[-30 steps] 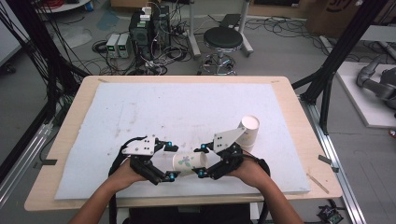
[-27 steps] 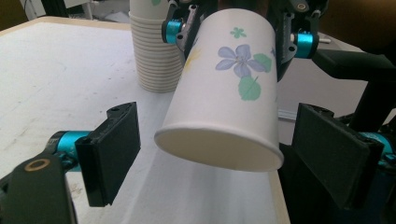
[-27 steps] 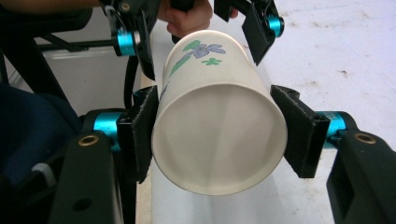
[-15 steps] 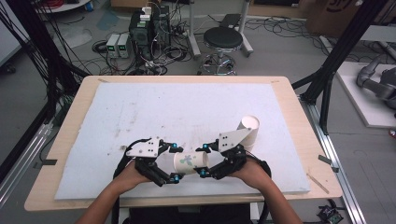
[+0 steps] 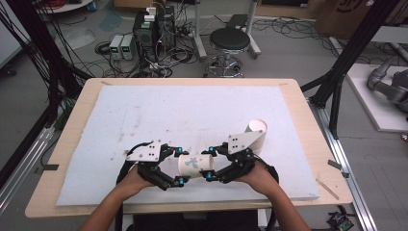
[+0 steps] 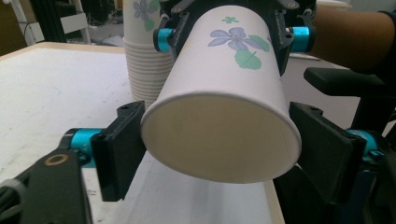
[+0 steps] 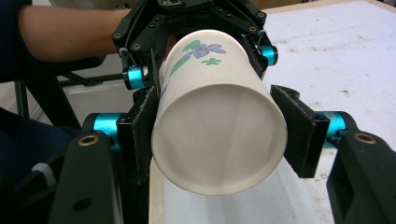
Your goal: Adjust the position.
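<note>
A white paper cup with a purple flower print lies level above the table's near edge, between my two grippers. My right gripper is shut on its narrow end; in the right gripper view both pads press the cup. My left gripper faces it from the left. Its jaws have just been closing, and in the left gripper view they now stand against the cup's wide rim on both sides, one pad touching at the left.
A stack of the same cups stands upright on the white foam mat, just behind my right gripper; it is also in the left gripper view. The wooden table edge runs along the front.
The left gripper's jaws have come in from wide apart onto the cup's wide end. Both hands and the cup stay in place.
</note>
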Action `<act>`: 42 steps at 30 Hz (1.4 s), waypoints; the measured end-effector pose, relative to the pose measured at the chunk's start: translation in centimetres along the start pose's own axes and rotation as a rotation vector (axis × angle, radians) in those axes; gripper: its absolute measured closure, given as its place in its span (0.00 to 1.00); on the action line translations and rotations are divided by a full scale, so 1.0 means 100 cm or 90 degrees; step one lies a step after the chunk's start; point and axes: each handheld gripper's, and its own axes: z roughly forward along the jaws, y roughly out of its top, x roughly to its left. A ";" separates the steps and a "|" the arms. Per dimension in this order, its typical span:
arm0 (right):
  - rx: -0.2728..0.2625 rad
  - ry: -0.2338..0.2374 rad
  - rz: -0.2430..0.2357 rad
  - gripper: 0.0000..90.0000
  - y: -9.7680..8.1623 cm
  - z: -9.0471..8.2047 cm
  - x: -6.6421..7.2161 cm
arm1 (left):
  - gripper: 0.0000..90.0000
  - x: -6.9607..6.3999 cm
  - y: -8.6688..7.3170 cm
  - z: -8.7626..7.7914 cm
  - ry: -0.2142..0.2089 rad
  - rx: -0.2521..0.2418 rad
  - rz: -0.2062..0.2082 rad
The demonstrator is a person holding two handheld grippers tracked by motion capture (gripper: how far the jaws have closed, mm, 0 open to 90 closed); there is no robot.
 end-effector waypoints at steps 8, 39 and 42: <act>-0.014 0.011 0.008 0.41 -0.001 0.000 -0.001 | 0.35 0.000 0.004 -0.006 -0.003 -0.020 0.008; 0.124 -0.085 -0.112 0.19 0.030 0.018 0.007 | 0.39 0.011 0.062 -0.010 0.000 0.273 0.020; 0.136 -0.088 -0.116 0.19 0.030 0.019 0.007 | 0.39 0.011 0.065 -0.006 -0.002 0.303 0.022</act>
